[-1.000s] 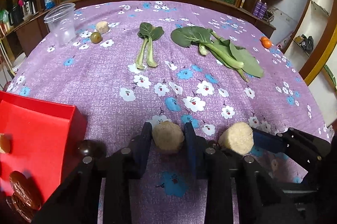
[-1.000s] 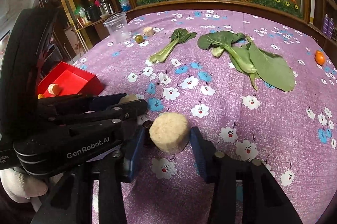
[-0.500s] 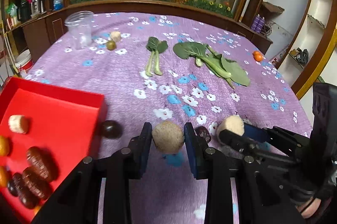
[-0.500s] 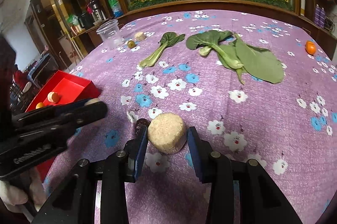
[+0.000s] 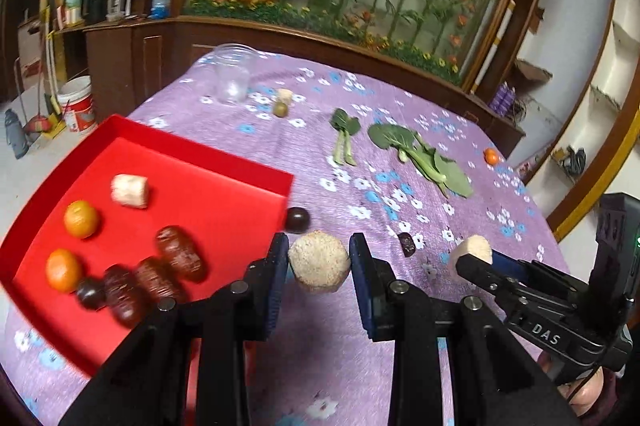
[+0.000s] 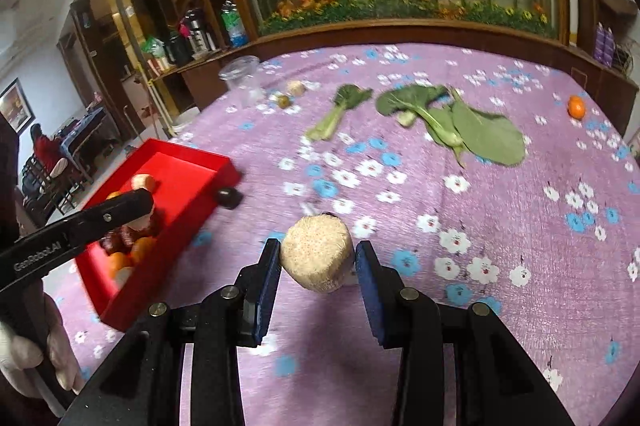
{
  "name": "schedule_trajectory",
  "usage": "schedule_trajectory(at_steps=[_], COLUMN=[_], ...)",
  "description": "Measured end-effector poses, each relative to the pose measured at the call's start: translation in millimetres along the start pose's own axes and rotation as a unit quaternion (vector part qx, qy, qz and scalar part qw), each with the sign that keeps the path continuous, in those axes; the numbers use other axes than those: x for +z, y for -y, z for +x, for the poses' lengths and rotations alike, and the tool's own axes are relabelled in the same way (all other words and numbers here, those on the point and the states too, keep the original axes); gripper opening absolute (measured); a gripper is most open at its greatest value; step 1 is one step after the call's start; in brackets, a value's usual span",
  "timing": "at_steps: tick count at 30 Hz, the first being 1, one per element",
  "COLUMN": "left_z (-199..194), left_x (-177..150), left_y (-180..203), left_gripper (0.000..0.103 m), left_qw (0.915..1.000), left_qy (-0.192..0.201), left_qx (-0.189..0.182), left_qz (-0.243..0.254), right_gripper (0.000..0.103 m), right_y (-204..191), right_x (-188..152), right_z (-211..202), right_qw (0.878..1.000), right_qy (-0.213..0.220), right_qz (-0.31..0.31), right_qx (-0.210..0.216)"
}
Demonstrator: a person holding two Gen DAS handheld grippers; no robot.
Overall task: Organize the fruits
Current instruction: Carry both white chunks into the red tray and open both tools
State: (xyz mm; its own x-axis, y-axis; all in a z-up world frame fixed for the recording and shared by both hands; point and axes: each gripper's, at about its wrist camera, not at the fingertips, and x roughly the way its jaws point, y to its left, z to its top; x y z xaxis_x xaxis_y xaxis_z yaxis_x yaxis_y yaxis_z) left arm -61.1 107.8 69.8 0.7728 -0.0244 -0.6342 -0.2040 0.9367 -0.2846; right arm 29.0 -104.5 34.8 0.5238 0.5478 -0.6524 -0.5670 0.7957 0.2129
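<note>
Between each tongs' pads sits a clamped beige corn piece (image 5: 319, 267).

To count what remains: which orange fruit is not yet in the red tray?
The orange alone at the far right cloth edge, beyond the greens; the other two lie in the red tray.

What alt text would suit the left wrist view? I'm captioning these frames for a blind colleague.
The left gripper holds a round beige chunk above a purple flowered tablecloth, beside a red tray of oranges, dark fruits and another beige chunk. To the right, the right gripper holds a similar beige piece; leafy greens and a clear cup lie farther back.
</note>
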Motion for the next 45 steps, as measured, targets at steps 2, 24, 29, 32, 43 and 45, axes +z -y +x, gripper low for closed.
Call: schedule_trajectory(at_steps=[2,24,29,32,43,45], left_z=[-11.5,-25.5,-19.4,-16.9,-24.8,-26.4], left_x=[-0.3,-13.9,-15.7,-16.2,-12.4,-11.2], left_y=[-11.0,-112.1,-126.5,-131.5,-133.5,-130.6], left_gripper=[0.030,0.030,0.030,0.030,0.050,0.054], left_qw=[0.9999,0.9926,0.9915,0.9906,0.9889,0.9894], left_qy=[0.010,0.030,0.023,0.021,0.037,0.038], left_qx=[0.003,0.080,0.080,0.080,0.094,0.094], left_qz=[-0.013,-0.086,-0.100,-0.109,-0.109,-0.104], right_gripper=[0.042,0.042,0.042,0.042,0.043,0.043], right_y=[-13.1,-131.3,-149.3,-156.5,-173.4,-174.6], right_x=[0.5,14.6,24.0,28.1,28.1,27.6], right_z=[-5.1,57.7,80.8,92.7,117.9,115.7], right_qw=[1.000,0.992,0.991,0.990,0.987,0.987], right_qy=[0.004,-0.054,-0.061,-0.064,-0.068,-0.063], right_qz=[-0.011,-0.098,-0.107,-0.112,-0.139,-0.143], right_qx=[0.006,0.061,0.060,0.059,0.044,0.041])
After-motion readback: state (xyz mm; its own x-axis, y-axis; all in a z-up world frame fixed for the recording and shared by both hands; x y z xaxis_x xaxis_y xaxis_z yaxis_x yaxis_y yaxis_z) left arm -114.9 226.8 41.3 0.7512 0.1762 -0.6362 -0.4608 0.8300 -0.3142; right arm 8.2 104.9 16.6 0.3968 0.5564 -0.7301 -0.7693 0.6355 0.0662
